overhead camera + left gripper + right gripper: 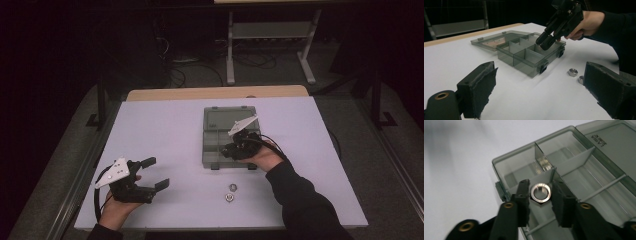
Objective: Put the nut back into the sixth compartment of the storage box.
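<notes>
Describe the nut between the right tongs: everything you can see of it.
The nut is a shiny silver metal hex nut with a round bore, seen face-on in the right gripper view. It sits between the two black jaws of the right tongs, which flank its sides; whether the pads press on it is unclear. It hangs over a front compartment of the open, smoky-grey plastic organiser box, near a divider. Its threads are too blurred to make out.

Organizer box (529, 53): smooth, translucent grey plastic with glossy walls. Nuts (573, 72): bright polished metal. Table (165, 130): matt white top, wood-coloured far edge. Left gripper (150, 175): matt black, with rough, frayed pads (484, 87).
</notes>
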A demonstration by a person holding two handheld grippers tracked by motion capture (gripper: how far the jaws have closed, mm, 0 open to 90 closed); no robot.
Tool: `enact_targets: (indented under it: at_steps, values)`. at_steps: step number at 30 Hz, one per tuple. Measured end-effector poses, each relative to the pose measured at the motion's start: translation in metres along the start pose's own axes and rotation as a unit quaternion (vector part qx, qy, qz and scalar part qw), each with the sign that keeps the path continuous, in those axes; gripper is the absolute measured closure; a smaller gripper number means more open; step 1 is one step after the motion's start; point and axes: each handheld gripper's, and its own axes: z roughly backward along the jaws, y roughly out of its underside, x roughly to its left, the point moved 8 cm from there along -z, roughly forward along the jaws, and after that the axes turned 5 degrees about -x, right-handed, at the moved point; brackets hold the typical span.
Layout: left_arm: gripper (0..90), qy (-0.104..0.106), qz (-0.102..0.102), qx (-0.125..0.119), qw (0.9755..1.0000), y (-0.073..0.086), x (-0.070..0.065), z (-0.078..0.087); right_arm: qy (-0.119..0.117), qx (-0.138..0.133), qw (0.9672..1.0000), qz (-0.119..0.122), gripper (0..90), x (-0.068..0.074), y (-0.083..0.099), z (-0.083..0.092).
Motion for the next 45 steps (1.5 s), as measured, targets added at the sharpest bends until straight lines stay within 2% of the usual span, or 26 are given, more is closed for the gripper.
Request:
enact_targets:
  at_steps: [6, 9, 13, 16, 25, 44, 45]
  values:
    - [10.4, 0.001, -0.002, 0.001, 1.0000, 0.000, 0.000, 0.000, 0.003, -0.014, 0.9999, -0.005, 44.5, 0.001, -0.004, 0.003]
    - [10.4, 0.000, -0.001, 0.001, 1.0000, 0.000, 0.000, 0.000, 0.002, -0.020, 0.9998, -0.008, 28.0, 0.001, -0.005, 0.004]
    - [10.4, 0.000, 0.000, 0.000, 1.0000, 0.000, 0.000, 0.000, 0.012, -0.032, 0.9993, -0.014, 12.5, 0.000, -0.009, 0.006]
    - [10.4, 0.001, -0.002, 0.002, 1.0000, 0.000, 0.000, 0.000, 0.017, -0.042, 0.9989, -0.014, 6.4, 0.000, -0.012, 0.009]
    - [10.4, 0.000, 0.000, 0.001, 1.0000, 0.000, 0.000, 0.000, 0.017, -0.041, 0.9990, -0.008, 4.3, 0.005, -0.008, 0.017]
    - [10.4, 0.001, -0.001, 0.001, 1.0000, 0.000, -0.001, 0.000, 0.000, -0.042, 0.9991, 0.006, 5.4, 0.035, 0.016, 0.041]
    - [10.4, 0.001, -0.002, 0.001, 1.0000, 0.000, -0.001, 0.000, -0.001, -0.041, 0.9991, -0.001, 5.4, 0.037, 0.017, 0.042]
